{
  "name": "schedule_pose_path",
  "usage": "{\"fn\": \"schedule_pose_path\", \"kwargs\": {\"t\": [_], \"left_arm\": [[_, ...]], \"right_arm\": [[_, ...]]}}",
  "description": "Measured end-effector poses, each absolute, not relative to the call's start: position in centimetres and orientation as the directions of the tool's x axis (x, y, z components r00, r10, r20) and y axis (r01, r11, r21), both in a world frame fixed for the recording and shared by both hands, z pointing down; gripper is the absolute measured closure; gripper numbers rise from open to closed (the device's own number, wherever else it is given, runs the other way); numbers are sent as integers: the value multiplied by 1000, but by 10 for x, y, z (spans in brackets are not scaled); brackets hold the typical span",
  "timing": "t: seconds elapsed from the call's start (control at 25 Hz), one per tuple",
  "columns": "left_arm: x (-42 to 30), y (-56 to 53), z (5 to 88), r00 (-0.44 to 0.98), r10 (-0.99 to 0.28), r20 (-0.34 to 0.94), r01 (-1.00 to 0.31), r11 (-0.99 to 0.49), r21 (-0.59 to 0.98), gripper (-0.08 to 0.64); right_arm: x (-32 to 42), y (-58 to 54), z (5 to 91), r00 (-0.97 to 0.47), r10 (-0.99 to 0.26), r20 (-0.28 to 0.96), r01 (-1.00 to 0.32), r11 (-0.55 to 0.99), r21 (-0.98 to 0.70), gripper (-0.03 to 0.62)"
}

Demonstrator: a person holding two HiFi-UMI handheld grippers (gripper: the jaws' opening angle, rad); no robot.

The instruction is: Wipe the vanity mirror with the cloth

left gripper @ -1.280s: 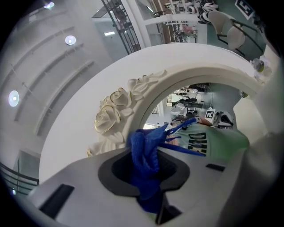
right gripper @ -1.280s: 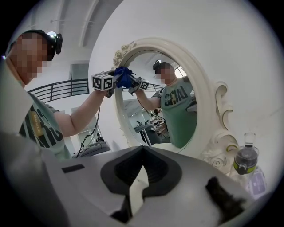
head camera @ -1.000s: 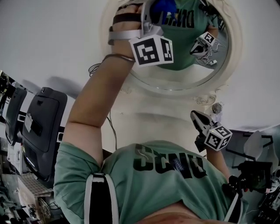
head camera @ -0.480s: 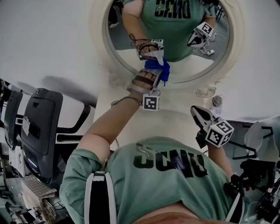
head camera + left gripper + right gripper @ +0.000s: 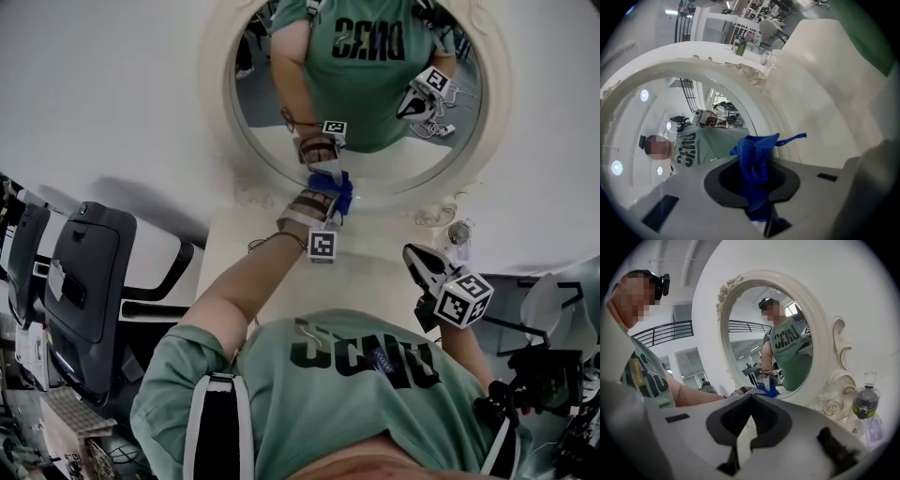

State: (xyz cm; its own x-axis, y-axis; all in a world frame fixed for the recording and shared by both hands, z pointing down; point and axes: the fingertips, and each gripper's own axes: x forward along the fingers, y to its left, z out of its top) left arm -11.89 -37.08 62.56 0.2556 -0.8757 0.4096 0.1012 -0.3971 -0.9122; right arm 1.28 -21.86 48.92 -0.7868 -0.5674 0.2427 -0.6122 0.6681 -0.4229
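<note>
The vanity mirror [image 5: 267,131] faces you, and your left gripper [image 5: 328,195], clamped on the bunched blue cloth [image 5: 337,187], meets its glass at 6 o'clock, the rest lying toward 12, while your right gripper [image 5: 419,255] hangs closed and empty off 4 o'clock.

Plain white wall [image 5: 103,84]; dark grey chair [image 5: 89,272] at left; white tabletop [image 5: 375,274]; small bottle [image 5: 866,403] against wall.
</note>
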Motion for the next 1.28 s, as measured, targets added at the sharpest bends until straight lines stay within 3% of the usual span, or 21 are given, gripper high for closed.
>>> {"fn": "schedule_pose_path", "kwargs": {"t": [0.16, 0.24, 0.36, 0.48, 0.64, 0.88, 1.28], "left_arm": [[-121, -370, 630, 208, -856, 473, 101, -462, -881, 482], [-114, -366, 606, 238, -867, 439, 87, -431, -898, 477], [-96, -356, 518, 329, -903, 277, -31, -304, -952, 476], [-77, -331, 369, 395, -918, 30, -185, -112, -976, 476], [-76, -310, 181, 371, -892, -258, -294, 151, -944, 476], [-91, -335, 71, 234, -893, -384, -184, 348, -919, 474], [-91, -353, 74, 195, -886, -420, -71, 414, -907, 474]], "right_arm": [[15, -219, 487, -785, -574, 234, -614, 669, -419, 584], [16, -220, 486, -784, -577, 227, -614, 670, -417, 584], [22, -221, 486, -776, -591, 221, -622, 660, -421, 584], [28, -208, 476, -770, -603, 207, -628, 658, -416, 584], [28, -199, 465, -783, -597, 176, -610, 679, -409, 584], [31, -198, 463, -780, -608, 147, -606, 676, -420, 584], [37, -199, 465, -775, -615, 145, -609, 667, -429, 584]]}}
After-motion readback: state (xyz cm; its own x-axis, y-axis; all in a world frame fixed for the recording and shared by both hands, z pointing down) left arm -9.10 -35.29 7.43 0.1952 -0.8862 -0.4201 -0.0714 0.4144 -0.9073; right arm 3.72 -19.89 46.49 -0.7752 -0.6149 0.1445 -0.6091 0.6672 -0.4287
